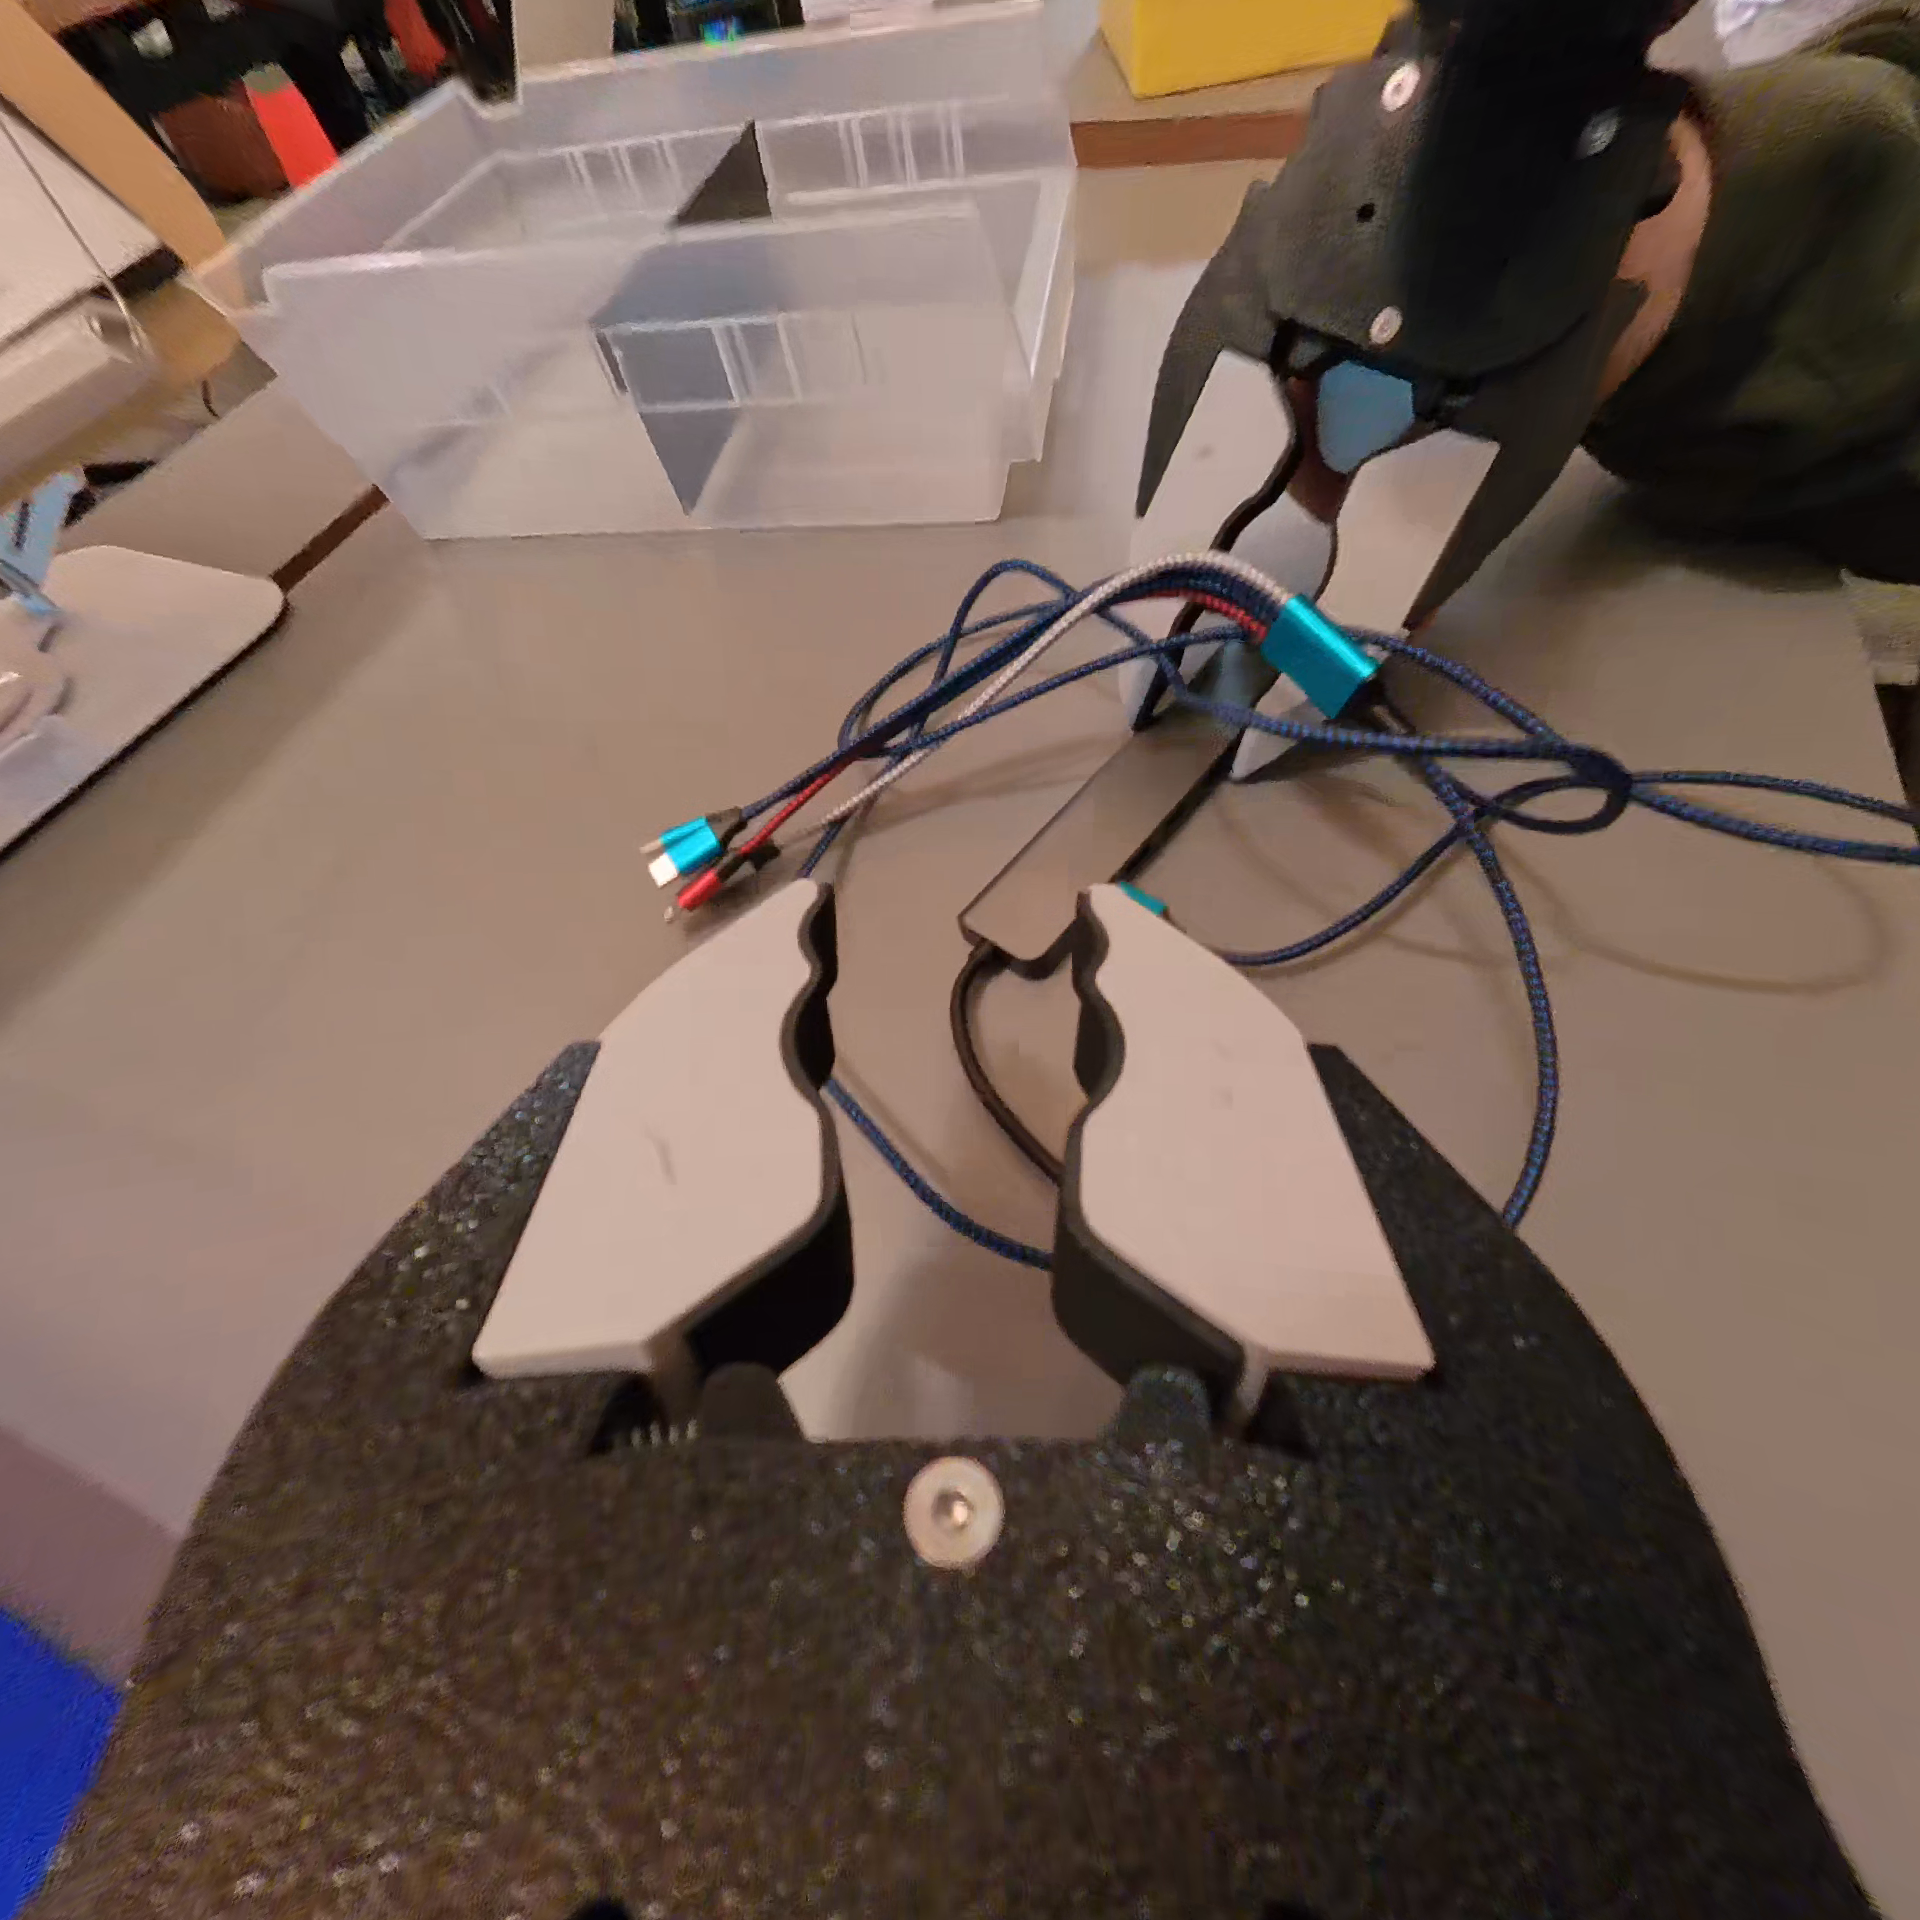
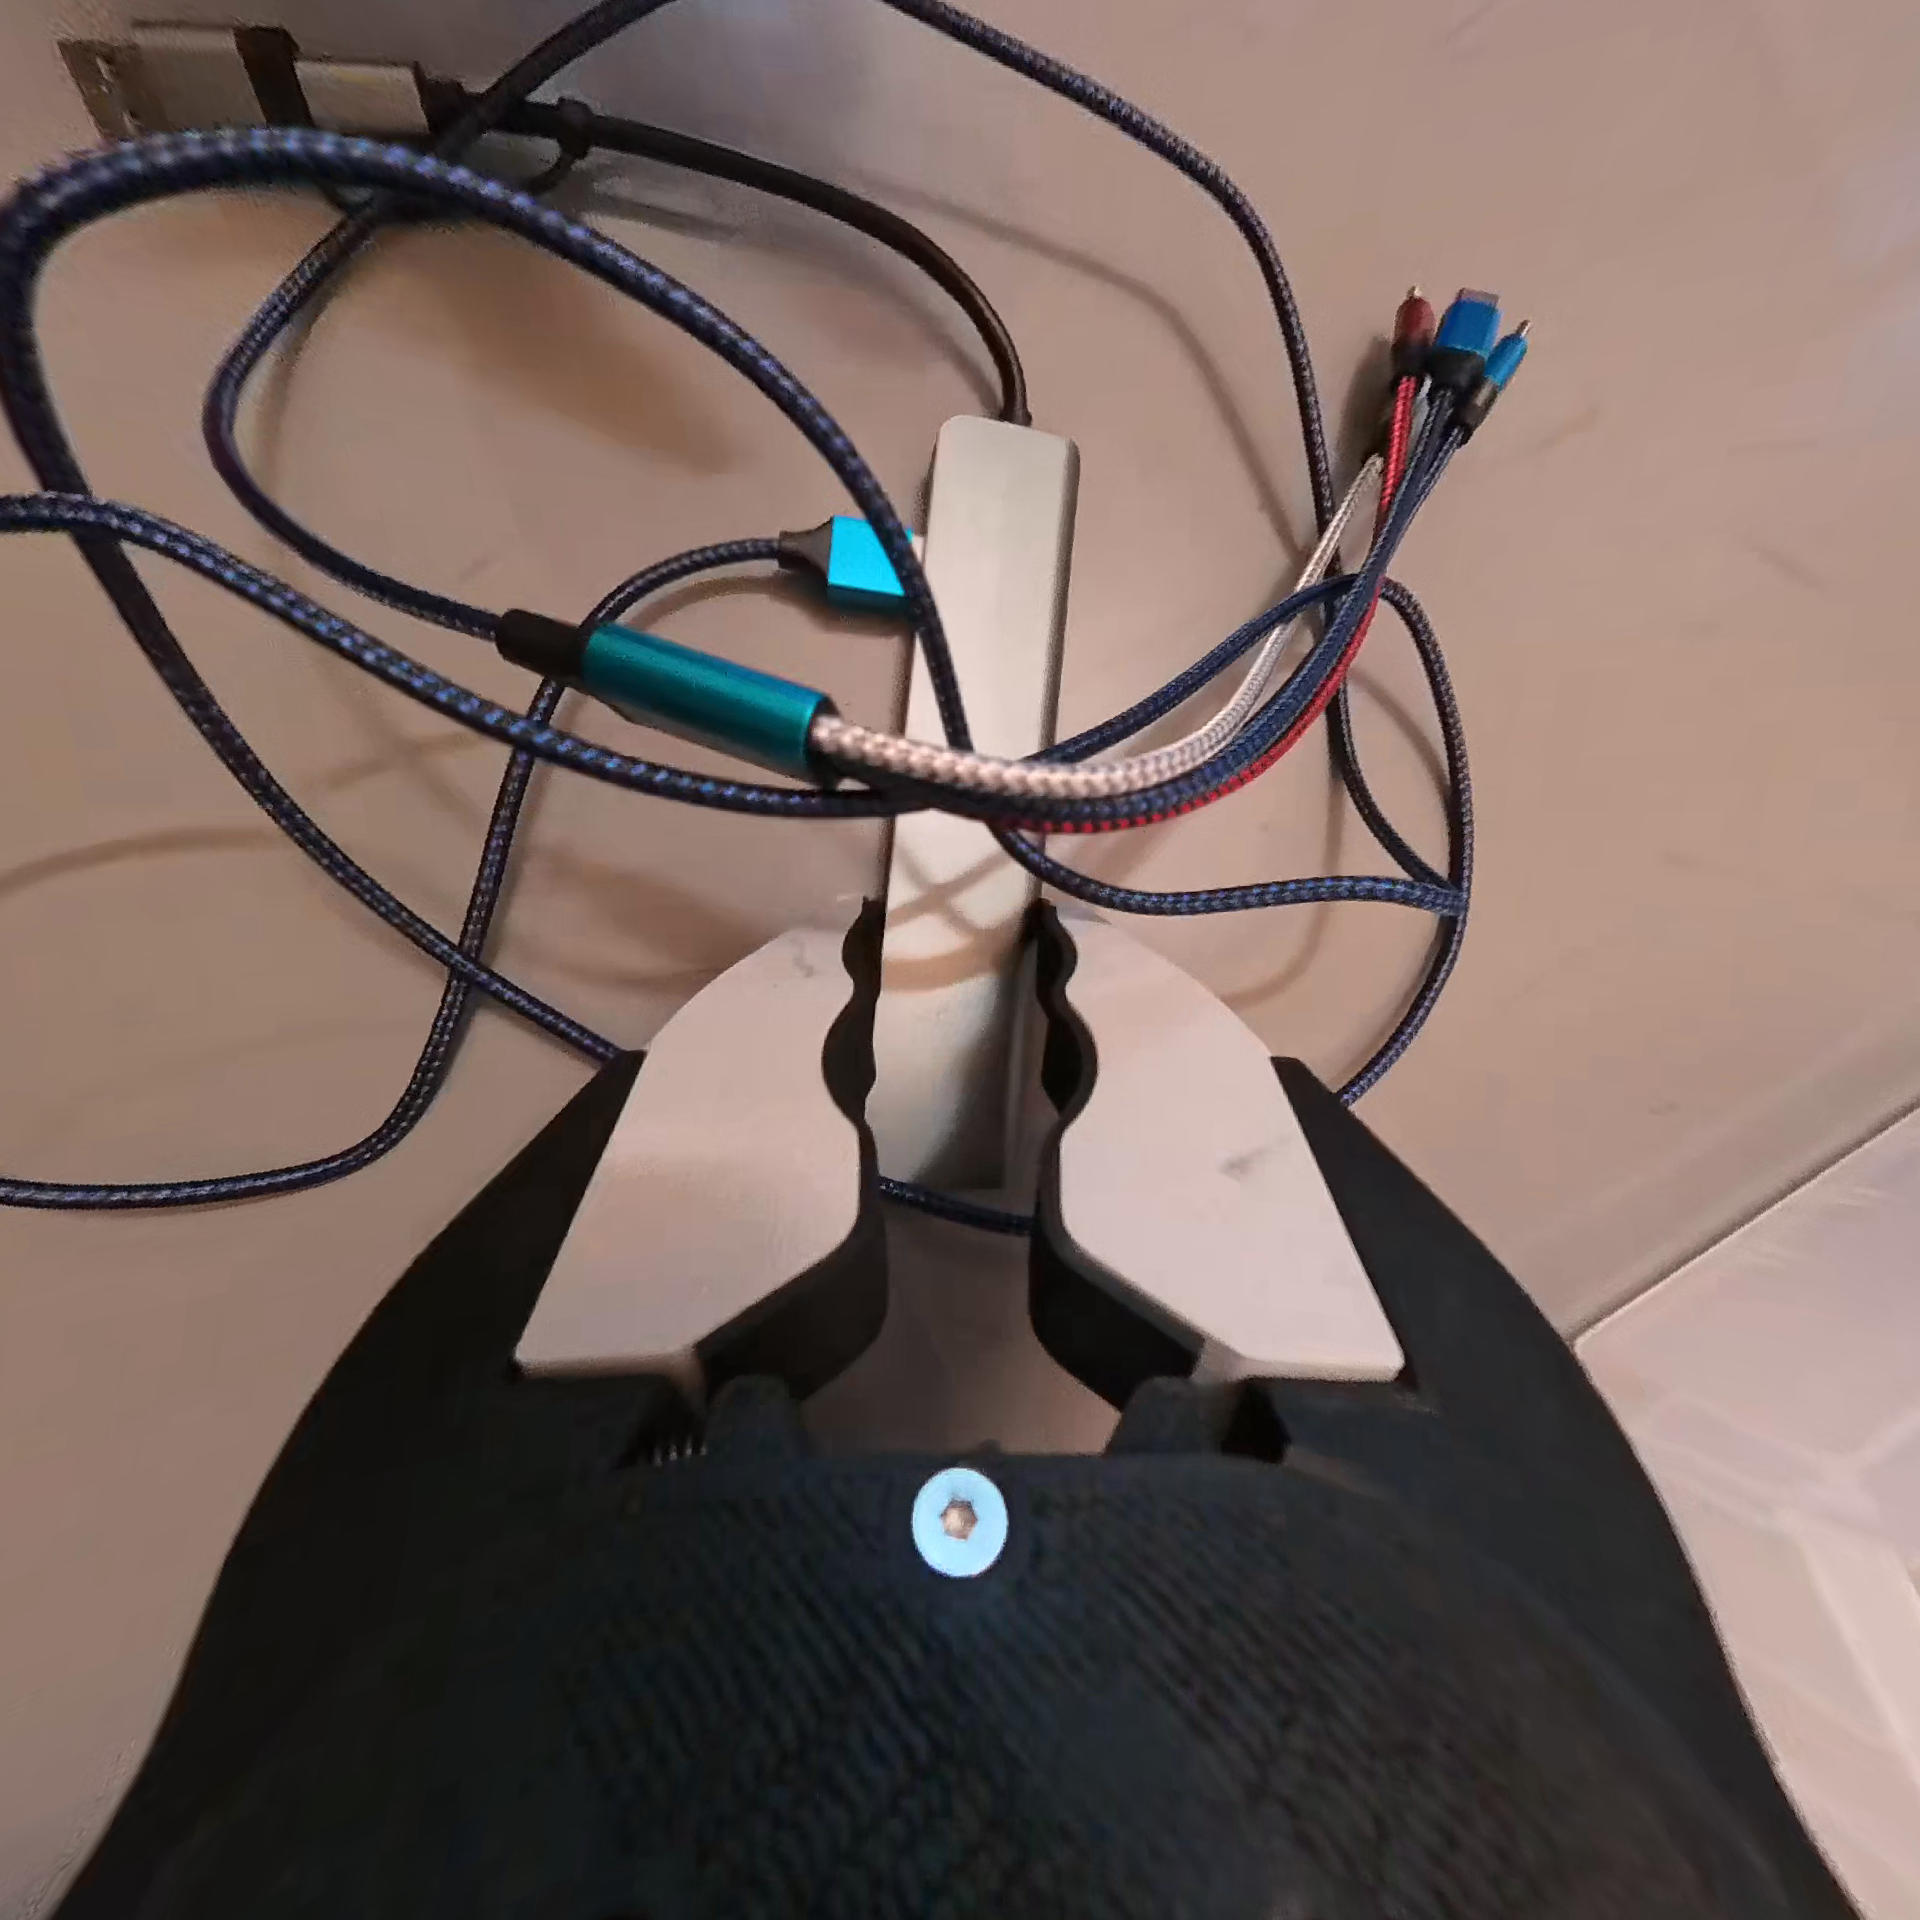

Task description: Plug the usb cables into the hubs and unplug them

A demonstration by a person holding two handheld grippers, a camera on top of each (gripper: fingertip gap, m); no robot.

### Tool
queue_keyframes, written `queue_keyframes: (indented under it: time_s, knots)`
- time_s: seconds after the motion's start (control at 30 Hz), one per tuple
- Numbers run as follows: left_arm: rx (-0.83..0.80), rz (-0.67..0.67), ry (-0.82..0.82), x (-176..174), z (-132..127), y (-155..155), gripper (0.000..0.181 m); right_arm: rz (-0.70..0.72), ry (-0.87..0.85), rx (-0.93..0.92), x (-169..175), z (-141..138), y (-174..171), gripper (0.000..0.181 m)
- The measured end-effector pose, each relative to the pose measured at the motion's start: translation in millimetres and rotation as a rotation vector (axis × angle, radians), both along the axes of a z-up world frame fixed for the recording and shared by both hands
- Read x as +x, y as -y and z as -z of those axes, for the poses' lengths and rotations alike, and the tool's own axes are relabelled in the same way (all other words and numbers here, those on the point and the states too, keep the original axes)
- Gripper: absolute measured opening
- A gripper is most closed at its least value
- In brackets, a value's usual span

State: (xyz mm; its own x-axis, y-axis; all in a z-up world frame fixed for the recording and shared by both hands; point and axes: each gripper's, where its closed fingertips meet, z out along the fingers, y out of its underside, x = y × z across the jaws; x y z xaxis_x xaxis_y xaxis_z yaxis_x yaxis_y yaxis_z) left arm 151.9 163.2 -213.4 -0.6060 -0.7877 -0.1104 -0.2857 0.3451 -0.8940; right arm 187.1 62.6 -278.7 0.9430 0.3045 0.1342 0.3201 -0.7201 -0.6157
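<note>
While the right gripper [image 2: 951, 925] clamped the near end of the hub [image 2: 992, 644], its fingers [image 2: 748, 1122] pressed against both long sides of that flat grey bar, one blue plug [image 2: 862, 566] already sat against the hub's left edge, apparently seated in a side port. Judging by that, at least one insertion looked done, though the port itself was hidden behind the plug body.

Across the hub lay the teal sleeve [image 2: 701, 696] where a thick braided cable [image 2: 312, 582] split into thin leads, grey, red and dark blue, which trailed off to the hub's right. Their small plugs [image 2: 1455, 348] rested loose on the table [image 2: 1662, 727], well apart from the hub and in no port. Beyond the hub's far end, its own black lead [image 2: 831, 218] ran to a silver plug [image 2: 353, 94], also lying free.

The left gripper [image 1: 951, 935] hovered over the hub's far end with its fingers [image 1: 686, 1143] spread and holding nothing; a blue cable [image 1: 935, 1195] passed beneath them without being pinched. Beyond the hub from there stood a clear plastic bin [image 1: 644, 312], taking no part.

So the job seemed somewhere mid-cycle: one cable in, hub braced, and the seated plug likely due to be pulled, with any further plugging undone.
</note>
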Motion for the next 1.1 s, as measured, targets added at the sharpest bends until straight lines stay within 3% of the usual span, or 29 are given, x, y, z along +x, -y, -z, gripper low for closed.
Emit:
queue_keyframes:
  time_s: [0.17, 0.27, 0.37, 0.5, 0.63, 0.73, 0.87, 1.1]
  knots:
    - [-0.092, 0.027, 0.016, -5, -6, 5, 0.048, -0.096, -0.013, 0.124, 1, -14, 3, 0.028]
    - [-0.053, 0.066, 0.037, -12, -7, 11, 0.051, -0.192, -0.041, 0.206, -8, -35, 7, 0.028]
    - [-0.021, 0.117, 0.053, -18, -14, 22, 0.052, -0.263, 0.038, 0.236, -13, -45, 8, 0.028]
    - [0.066, 0.197, 0.031, -25, -9, 39, 0.058, -0.293, 0.05, 0.29, -18, -57, 3, 0.028]
    - [0.116, 0.187, 0.109, -19, -18, 48, 0.037, -0.309, 0.068, 0.302, -16, -57, 4, 0.028]
    - [0.14, 0.181, 0.033, -21, -8, 48, 0.051, -0.284, 0.085, 0.329, -8, -65, 5, 0.028]
    - [0.138, 0.159, 0.08, -18, -21, 53, 0.047, -0.287, 0.077, 0.385, -5, -76, 9, 0.028]
    - [0.192, 0.173, 0.136, -13, -14, 58, 0.053, -0.319, 0.041, 0.431, -8, -81, 12, 0.027]
